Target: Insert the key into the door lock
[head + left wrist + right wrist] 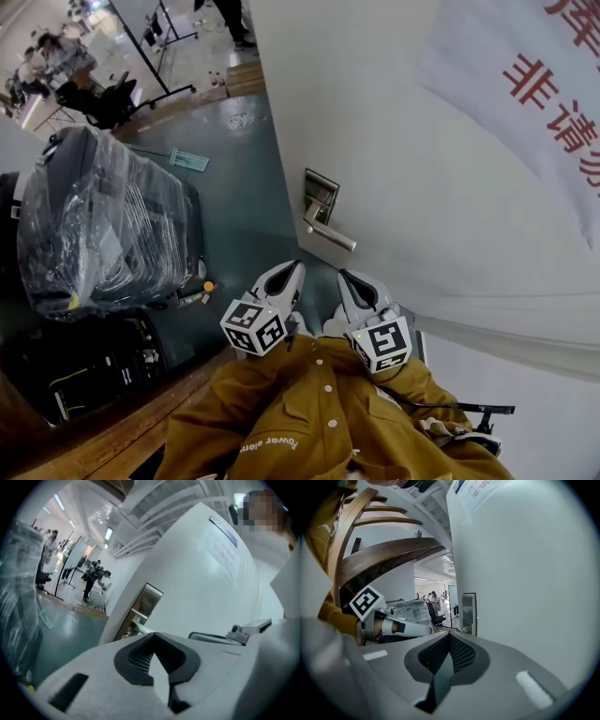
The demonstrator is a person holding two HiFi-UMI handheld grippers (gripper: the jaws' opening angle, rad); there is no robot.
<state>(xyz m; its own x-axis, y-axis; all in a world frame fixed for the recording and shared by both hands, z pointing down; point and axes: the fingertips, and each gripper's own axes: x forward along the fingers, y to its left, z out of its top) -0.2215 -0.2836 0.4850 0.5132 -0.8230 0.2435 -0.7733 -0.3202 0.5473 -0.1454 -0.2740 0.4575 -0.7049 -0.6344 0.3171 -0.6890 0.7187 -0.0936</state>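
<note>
Writing. A white sheet (525, 141) is fixed to the white door (403, 169). It carries large red Chinese characters, of which 非请 read clearly. The next one is cut by the frame edge, and the one above is only partly in view. In both gripper views the sheet's print is too small or blurred to read. The mustard jacket (309, 412) has white lettering near its lower edge, too small and skewed to read with confidence. Each gripper's cube shows black-and-white square markers.

Containers. A bulky dark case (94, 225) stands on the green floor (234, 178), well left of the door. It is wrapped all over in clear plastic film, and its contents cannot be seen.

Task items. The door lock (320, 195) is a brushed metal plate at the door's edge, with a lever handle (330, 234) projecting from its lower part. The left gripper view shows a small round fitting on the plate beside the handle, too blurred to identify. I cannot make out the key in any view.

Grippers. The left gripper (292, 271) and the right gripper (346, 277) sit side by side just below the handle in the head view. They are near the lock and touch neither it nor the door. On the left gripper the dark ribbed pads (137, 656) meet at their tips with nothing between them. The right gripper's pads (461, 654) also appear to meet at the tips, with nothing visible in the grip.
</note>
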